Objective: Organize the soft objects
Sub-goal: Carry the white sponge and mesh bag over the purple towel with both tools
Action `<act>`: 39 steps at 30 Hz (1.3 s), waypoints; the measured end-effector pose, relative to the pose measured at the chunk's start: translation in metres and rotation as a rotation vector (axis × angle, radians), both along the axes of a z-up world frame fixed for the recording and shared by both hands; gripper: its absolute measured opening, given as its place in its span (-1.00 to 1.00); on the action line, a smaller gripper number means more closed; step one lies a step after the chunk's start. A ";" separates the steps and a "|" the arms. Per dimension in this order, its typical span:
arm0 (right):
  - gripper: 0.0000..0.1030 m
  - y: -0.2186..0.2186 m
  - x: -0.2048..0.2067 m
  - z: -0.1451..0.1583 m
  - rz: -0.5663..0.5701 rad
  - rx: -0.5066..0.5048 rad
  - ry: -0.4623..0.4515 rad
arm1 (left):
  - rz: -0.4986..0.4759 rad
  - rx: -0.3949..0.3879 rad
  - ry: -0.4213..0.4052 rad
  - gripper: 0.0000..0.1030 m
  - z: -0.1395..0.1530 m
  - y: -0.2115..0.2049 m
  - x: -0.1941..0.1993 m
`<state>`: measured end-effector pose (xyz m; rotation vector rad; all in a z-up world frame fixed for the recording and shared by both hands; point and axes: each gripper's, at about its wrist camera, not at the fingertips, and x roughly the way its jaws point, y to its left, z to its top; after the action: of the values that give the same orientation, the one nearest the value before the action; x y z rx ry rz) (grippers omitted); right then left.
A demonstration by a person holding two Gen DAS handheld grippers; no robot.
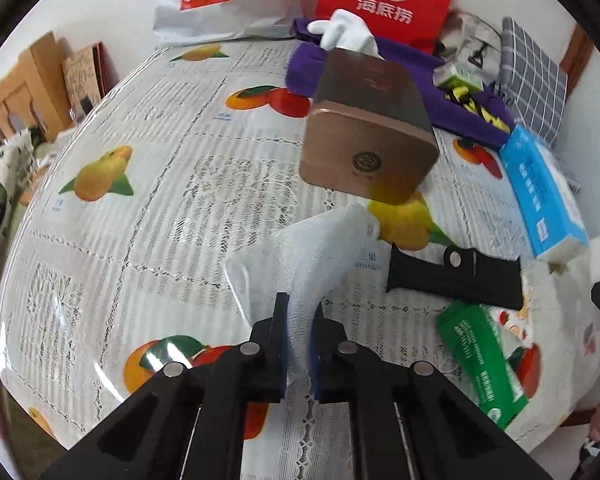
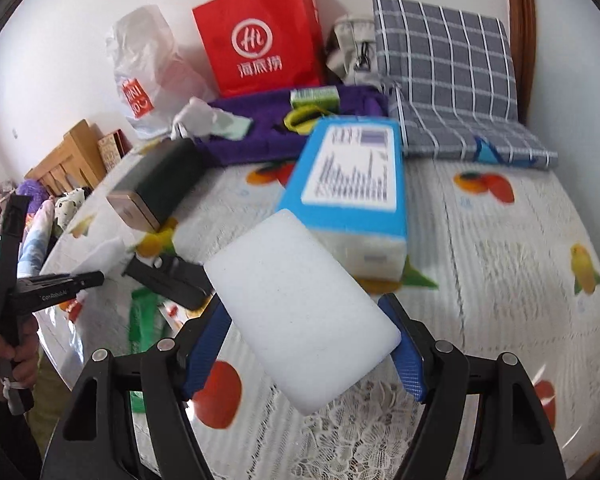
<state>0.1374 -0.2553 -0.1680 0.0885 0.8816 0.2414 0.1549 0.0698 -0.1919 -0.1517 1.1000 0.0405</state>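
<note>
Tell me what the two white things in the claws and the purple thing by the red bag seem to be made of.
White block in the right claw: probably foam sponge; matte, finely pitted, rounded corners.
White sheet in the left claw: thin, limp woven or nonwoven cloth, apparently a face mask; faint grid texture, translucent loop.
Purple cloth: looks like plush towel fabric; fuzzy, folds softly.

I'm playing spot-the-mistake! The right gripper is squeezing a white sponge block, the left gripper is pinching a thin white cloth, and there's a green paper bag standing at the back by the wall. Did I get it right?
Almost. The paper bag at the back is red, not green, as the right wrist view shows. The rest holds: the right gripper squeezes the white sponge block, and the left gripper pinches the thin white cloth.
</note>
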 end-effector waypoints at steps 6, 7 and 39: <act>0.44 0.001 0.008 0.024 -0.001 -0.015 -0.048 | 0.011 -0.006 -0.050 -0.85 0.028 0.006 -0.001; 0.44 0.001 0.010 0.027 -0.004 -0.018 -0.054 | 0.011 -0.004 -0.061 -0.85 0.033 0.007 -0.001; 0.44 -0.001 0.179 0.074 -0.015 -0.007 -0.049 | -0.096 0.018 -0.167 -0.85 0.109 -0.038 0.159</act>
<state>0.3161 -0.2567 -0.0938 0.0819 0.8324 0.2258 0.3136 0.0321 -0.0831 -0.0838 0.9385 -0.0477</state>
